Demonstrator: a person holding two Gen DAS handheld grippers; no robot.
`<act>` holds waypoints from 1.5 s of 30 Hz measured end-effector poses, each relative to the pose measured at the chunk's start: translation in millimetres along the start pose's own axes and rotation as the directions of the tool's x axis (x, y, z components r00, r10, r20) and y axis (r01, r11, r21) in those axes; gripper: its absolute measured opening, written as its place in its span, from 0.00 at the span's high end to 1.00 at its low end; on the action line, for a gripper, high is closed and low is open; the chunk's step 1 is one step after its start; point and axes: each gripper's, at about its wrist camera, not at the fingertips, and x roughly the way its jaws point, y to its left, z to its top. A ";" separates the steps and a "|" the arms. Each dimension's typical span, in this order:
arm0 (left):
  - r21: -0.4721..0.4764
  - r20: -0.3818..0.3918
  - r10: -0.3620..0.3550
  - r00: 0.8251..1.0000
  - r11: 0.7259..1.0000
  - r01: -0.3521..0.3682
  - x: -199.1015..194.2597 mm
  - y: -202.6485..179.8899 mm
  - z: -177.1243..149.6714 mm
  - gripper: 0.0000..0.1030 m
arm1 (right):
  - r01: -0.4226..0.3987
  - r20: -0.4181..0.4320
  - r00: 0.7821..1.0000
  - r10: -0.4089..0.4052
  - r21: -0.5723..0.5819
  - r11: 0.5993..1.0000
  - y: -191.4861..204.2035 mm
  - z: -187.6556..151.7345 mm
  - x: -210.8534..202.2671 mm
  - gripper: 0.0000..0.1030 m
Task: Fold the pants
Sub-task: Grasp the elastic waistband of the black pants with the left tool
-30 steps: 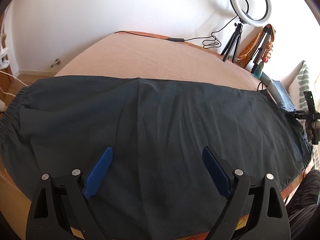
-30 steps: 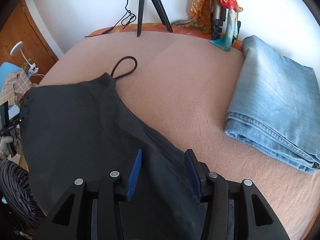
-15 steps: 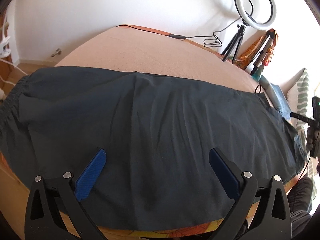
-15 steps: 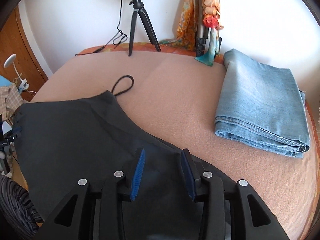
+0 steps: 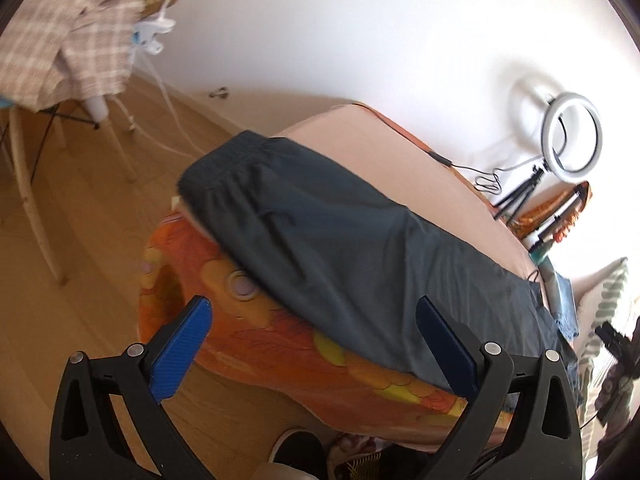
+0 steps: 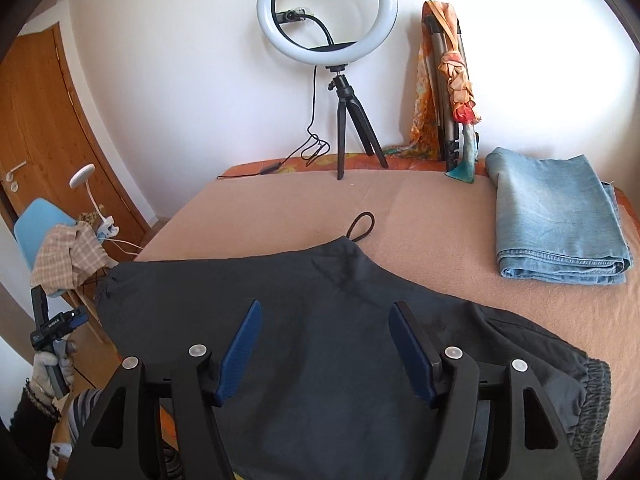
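Dark grey pants (image 5: 340, 240) lie flat on the bed, with one elastic end (image 5: 224, 160) at the far left in the left wrist view. My left gripper (image 5: 316, 340) is open and empty, off the bed's near edge, above the floor and the orange sheet. In the right wrist view the pants (image 6: 320, 320) spread under my right gripper (image 6: 326, 344), which is open and empty just above the cloth. A gathered elastic end (image 6: 592, 392) lies at the right, and a cord loop (image 6: 362, 224) sticks out at the far edge.
Folded light-blue jeans (image 6: 556, 224) lie at the bed's back right. A ring light on a tripod (image 6: 328, 24) and a folded stand (image 6: 452, 92) are at the wall. A chair with a checked cloth (image 5: 64, 40) stands on the wooden floor left of the bed.
My left gripper has pulled back off the pants and swung left, now facing the bed's edge and floor. My right gripper has opened wide and lifted slightly.
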 end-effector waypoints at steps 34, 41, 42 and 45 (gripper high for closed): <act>-0.132 0.022 -0.133 0.991 0.982 0.135 63.1 94.9 64.7 0.45 | 0.038 -0.149 0.987 -0.058 -0.132 0.991 105.7 4.1 46.7 0.25; -0.106 0.074 -0.128 0.989 0.985 0.136 54.7 94.4 64.2 0.70 | 0.038 -0.159 0.986 -0.056 -0.114 0.993 104.1 7.8 52.3 0.25; -0.089 0.080 -0.128 0.988 0.987 0.135 51.9 91.8 64.1 0.71 | 0.040 -0.161 0.985 -0.058 -0.110 0.993 103.1 7.6 53.3 0.25; -0.028 0.071 -0.117 0.991 0.993 0.119 50.4 82.7 64.2 0.72 | 0.043 -0.170 0.984 -0.059 -0.099 0.994 101.0 6.0 57.3 0.25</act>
